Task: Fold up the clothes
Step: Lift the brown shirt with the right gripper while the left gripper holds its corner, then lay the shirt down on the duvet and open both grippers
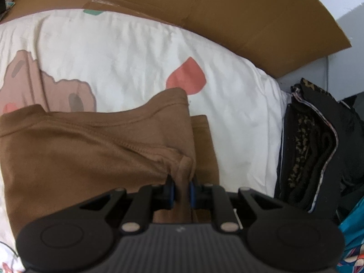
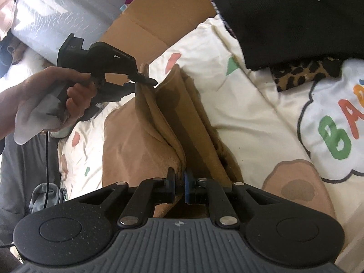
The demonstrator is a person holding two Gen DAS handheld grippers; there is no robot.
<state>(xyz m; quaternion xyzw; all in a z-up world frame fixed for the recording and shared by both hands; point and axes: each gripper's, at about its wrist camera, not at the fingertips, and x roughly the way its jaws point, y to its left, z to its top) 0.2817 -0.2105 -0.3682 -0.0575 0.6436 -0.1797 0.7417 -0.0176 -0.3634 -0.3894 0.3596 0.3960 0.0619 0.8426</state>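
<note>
At the far left of the right wrist view a person's hand (image 2: 52, 97) grips the handle of the left claw (image 2: 145, 79), which is clenched on a raised corner of the brown garment (image 2: 136, 141). The left wrist view shows this close up: the left claw's (image 1: 181, 188) blue pads pinch a bunched fold of the brown garment (image 1: 79, 150), whose hemmed edge runs off to the left across the bed sheet (image 1: 136, 52). The cloth hangs in a ridge between the two claws, the rest of it lying on the white sheet printed with pink and green shapes and a brown cartoon figure. Nearer the middle, the right claw (image 2: 179, 179) is clenched too, with a fold of the same garment caught between its pads, though the pinch itself is partly shadowed and may be slight. Behind the bed stands flattened cardboard (image 1: 250, 18). To the right lies a pile of black clothes (image 1: 318, 147) with a leopard-print piece (image 2: 302, 72) tucked under it, just beside the garment's right edge on the sheet.
</note>
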